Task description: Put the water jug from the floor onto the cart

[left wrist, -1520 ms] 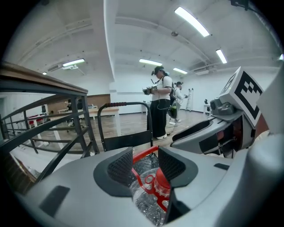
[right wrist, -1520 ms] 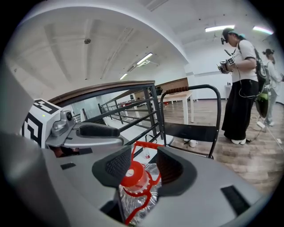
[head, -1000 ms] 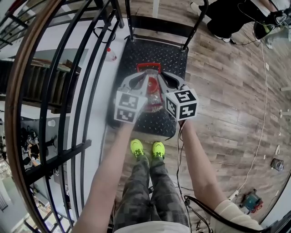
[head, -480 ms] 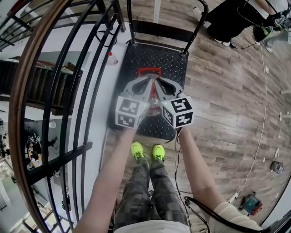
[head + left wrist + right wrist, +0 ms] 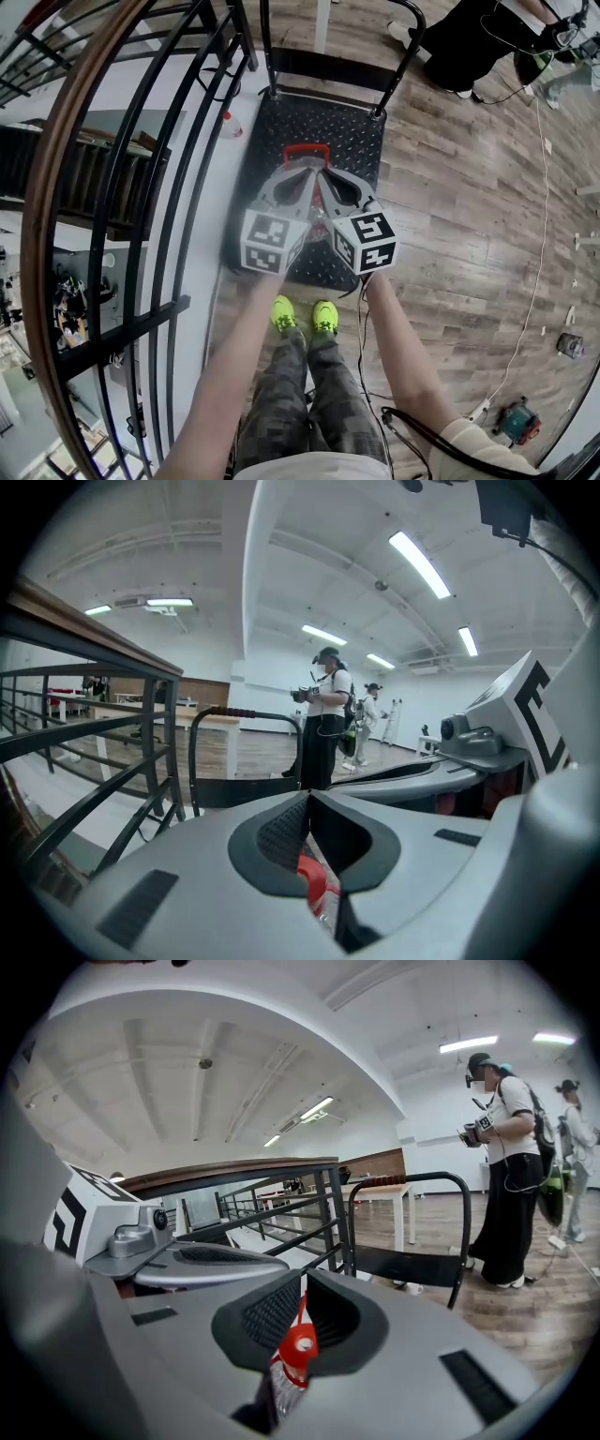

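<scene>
The water jug (image 5: 319, 221) is over the black cart (image 5: 281, 122), mostly hidden under both grippers; its red handle (image 5: 307, 149) sticks out past the fingertips. Whether its base rests on the deck I cannot tell. My left gripper (image 5: 306, 173) is shut on the red handle (image 5: 312, 881), seen just under its jaws (image 5: 307, 803). My right gripper (image 5: 325, 176) is shut on it too: the red handle (image 5: 298, 1342) sits between its pads (image 5: 302, 1288), with clear plastic below.
A black railing (image 5: 141, 187) runs close along the left. The cart's push bar (image 5: 403, 56) stands at its far end. Yellow-green shoes (image 5: 305, 312) stand at the cart's near edge. People (image 5: 502, 1166) stand beyond; cables (image 5: 539, 234) lie on the wooden floor.
Both grippers have risen a little together with the jug's handle, and their marker cubes have drawn closer, hiding more of the jug.
</scene>
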`<action>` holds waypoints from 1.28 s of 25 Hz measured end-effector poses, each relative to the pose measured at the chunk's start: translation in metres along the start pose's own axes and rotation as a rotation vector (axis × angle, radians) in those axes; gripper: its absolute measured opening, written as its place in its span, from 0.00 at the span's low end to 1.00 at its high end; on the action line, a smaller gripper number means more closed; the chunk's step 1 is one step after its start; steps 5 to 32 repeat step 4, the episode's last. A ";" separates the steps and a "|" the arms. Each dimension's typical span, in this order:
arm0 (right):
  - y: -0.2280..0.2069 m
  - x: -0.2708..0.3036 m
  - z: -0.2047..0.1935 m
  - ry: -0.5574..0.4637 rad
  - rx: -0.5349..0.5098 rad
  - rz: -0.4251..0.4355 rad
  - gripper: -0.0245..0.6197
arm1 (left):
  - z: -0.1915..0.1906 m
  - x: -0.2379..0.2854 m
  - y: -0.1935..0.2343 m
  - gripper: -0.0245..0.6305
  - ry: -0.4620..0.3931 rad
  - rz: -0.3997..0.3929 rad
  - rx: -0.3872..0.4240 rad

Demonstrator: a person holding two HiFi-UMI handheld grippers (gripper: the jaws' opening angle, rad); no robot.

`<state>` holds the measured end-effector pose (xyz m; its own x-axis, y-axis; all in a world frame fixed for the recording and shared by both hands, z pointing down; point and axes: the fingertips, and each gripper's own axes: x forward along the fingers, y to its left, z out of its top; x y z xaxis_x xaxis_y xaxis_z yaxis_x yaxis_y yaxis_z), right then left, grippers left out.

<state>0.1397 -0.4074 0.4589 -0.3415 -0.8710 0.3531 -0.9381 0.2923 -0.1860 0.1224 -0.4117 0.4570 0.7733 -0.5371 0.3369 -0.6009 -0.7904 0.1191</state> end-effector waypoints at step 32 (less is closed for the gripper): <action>0.000 -0.006 0.002 -0.009 0.012 -0.003 0.09 | 0.003 -0.001 -0.004 0.05 -0.006 0.005 -0.012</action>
